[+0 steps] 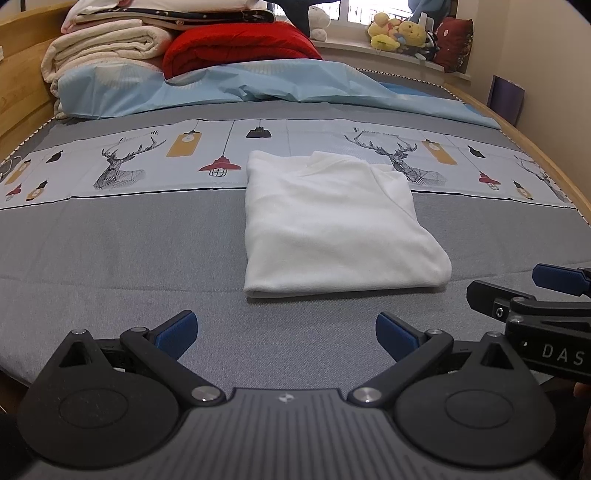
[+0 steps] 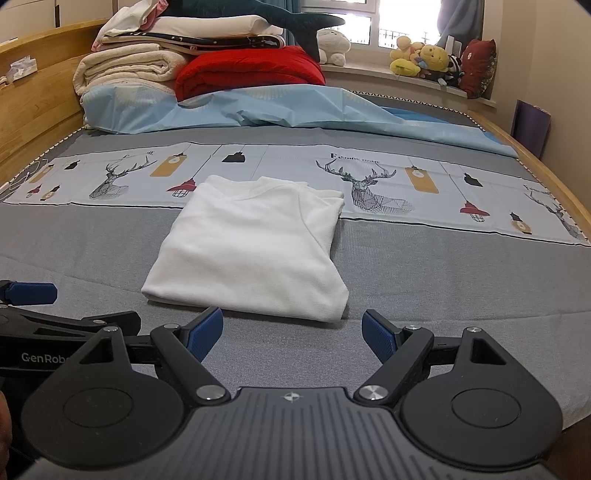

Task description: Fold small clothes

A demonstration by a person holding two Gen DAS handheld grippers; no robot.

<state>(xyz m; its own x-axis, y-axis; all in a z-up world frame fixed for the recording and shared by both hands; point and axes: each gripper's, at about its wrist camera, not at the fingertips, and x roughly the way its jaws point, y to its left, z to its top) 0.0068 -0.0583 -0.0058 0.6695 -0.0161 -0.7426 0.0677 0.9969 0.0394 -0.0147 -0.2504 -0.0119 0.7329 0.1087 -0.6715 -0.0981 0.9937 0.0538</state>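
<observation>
A small white garment (image 1: 332, 225) lies folded into a neat rectangle on the grey bed cover (image 1: 110, 258); it also shows in the right wrist view (image 2: 247, 254). My left gripper (image 1: 286, 338) is open and empty, hovering just in front of the garment's near edge. My right gripper (image 2: 291, 336) is open and empty, close to the garment's near right corner. The right gripper's body also shows at the right edge of the left wrist view (image 1: 535, 306). The left gripper's body shows at the left edge of the right wrist view (image 2: 55, 314).
Stacked cream blankets (image 1: 103, 48), a red quilt (image 1: 236, 44) and a light blue sheet (image 1: 258, 85) lie at the head of the bed. Plush toys (image 1: 399, 33) sit on the window sill. A wooden bed frame (image 1: 546, 155) borders the right side.
</observation>
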